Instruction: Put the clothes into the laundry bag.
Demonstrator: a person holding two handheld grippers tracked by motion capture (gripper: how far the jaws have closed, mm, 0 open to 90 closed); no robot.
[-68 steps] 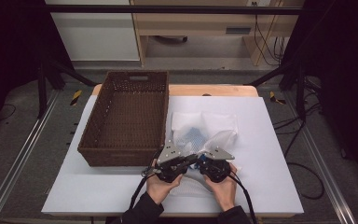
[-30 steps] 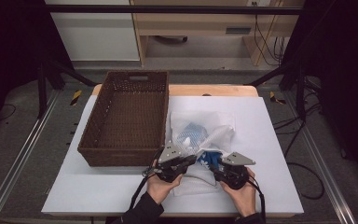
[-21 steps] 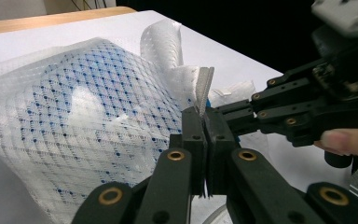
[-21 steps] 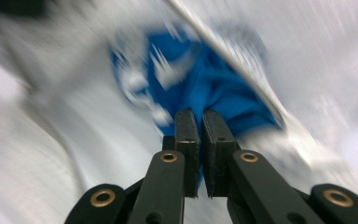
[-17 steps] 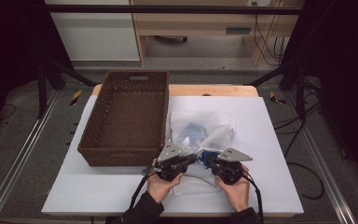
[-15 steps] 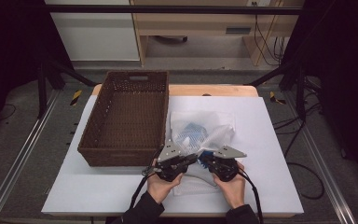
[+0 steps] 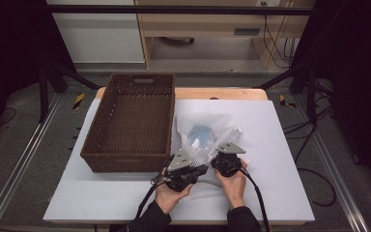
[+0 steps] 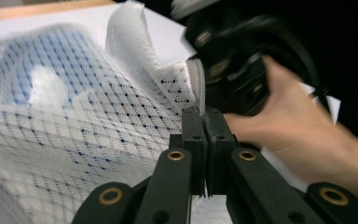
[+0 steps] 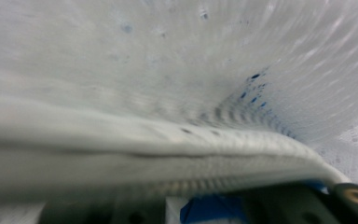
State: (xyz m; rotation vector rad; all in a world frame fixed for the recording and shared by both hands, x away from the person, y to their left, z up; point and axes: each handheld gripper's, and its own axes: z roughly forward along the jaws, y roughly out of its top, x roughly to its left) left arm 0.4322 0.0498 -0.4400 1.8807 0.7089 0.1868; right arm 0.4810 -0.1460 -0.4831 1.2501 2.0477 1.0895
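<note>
Left gripper (image 8: 204,122): jaws clamped on the hem of a white mesh bag (image 7: 206,140), held low over the table (image 7: 280,145), forearm entering from below. Right gripper (image 7: 226,163): close beside it, tipped into the same bag, mesh draped right across its camera; jaws have just been opening, grip cannot be told. Blue item (image 7: 201,132) sits inside the bag ahead of both. Wicker basket (image 7: 130,123) stands left of them.

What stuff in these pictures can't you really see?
- Blue thing in the mesh bag: high view, too small and veiled by mesh to name.
- Right tongs: right gripper view, blurred mesh covers the jaws; open or shut unclear.
- Bag's near edge: high view, hidden under both hands.
- Other gripper: left gripper view, blurred.
</note>
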